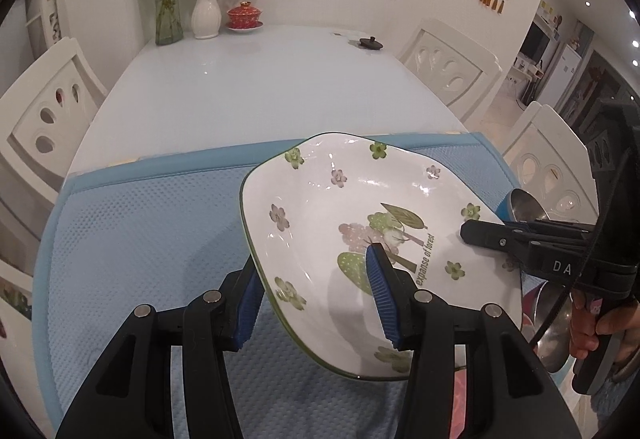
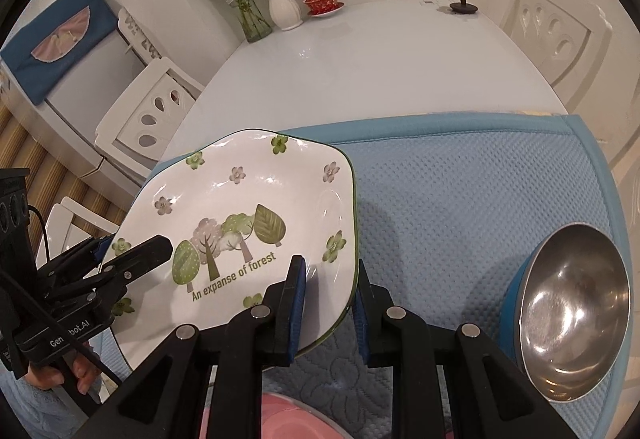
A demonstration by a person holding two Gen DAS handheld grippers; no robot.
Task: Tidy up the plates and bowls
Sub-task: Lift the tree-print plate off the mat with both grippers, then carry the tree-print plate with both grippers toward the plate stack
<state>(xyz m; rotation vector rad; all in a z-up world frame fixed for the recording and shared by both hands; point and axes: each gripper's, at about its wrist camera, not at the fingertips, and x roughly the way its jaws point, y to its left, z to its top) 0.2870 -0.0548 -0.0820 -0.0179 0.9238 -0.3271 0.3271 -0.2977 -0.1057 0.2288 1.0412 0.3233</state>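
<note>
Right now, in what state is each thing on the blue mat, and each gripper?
White square plate with forest print: lifted and tilted above the blue mat, held at two edges.
Left gripper: shut on the plate's rim.
Right gripper: shut on the opposite rim.
Steel bowl with blue outside: upright on the mat, empty.
Pink thing at the near edge: mostly hidden.

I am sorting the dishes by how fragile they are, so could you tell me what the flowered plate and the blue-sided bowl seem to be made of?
The flowered plate looks like glazed ceramic: glossy white, sharp lamp glints, printed trees and a thin green rim. The blue-sided bowl looks like brushed stainless steel inside, with dull grey reflections; its blue outer shell may be plastic or paint, which cannot be told here.
</note>
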